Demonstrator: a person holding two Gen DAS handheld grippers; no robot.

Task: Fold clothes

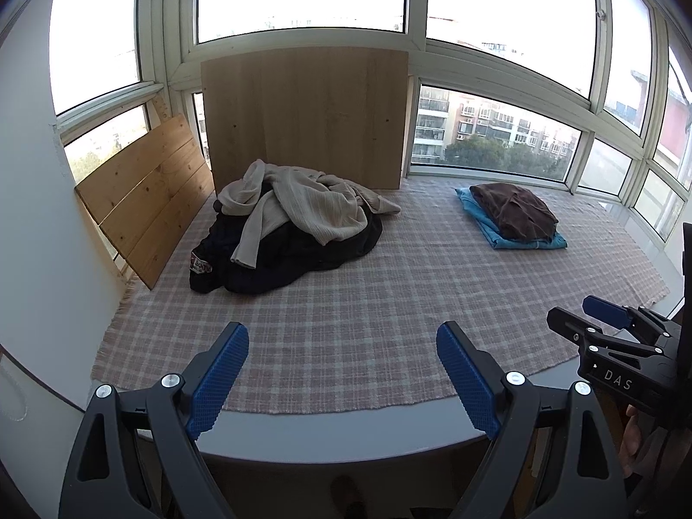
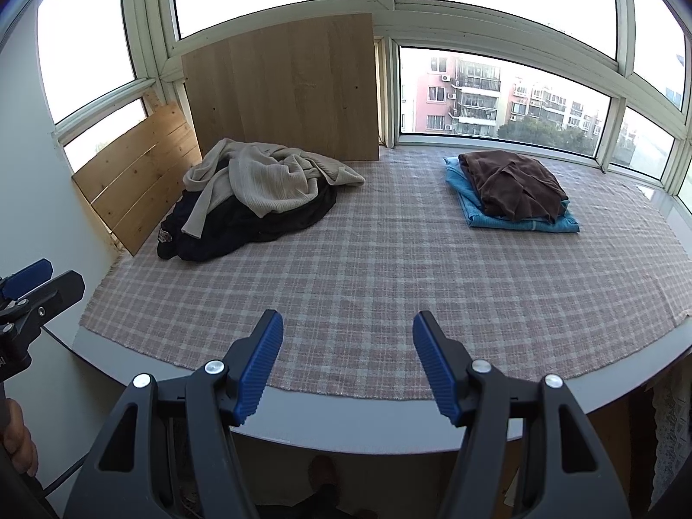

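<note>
Unfolded pile (image 1: pixel 289 225): beige sweater (image 1: pixel 298 203) over dark garment (image 1: pixel 302 255), far left on the plaid cloth (image 1: pixel 389 302), against the wood boards (image 1: pixel 302 116). Folded stack (image 1: pixel 512 216), brown on blue, far right. Left gripper (image 1: pixel 341 372) and right gripper (image 2: pixel 348 363) both spread, empty, hovering over the cloth's near edge.

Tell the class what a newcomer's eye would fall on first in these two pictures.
The eye lands first on the heap of unfolded clothes, a beige sweater slumped over dark garments at the back left of the checked cloth. Next comes the neat folded stack at the back right, brown on blue. In front, both grippers' blue fingers stand apart, holding nothing.
</note>
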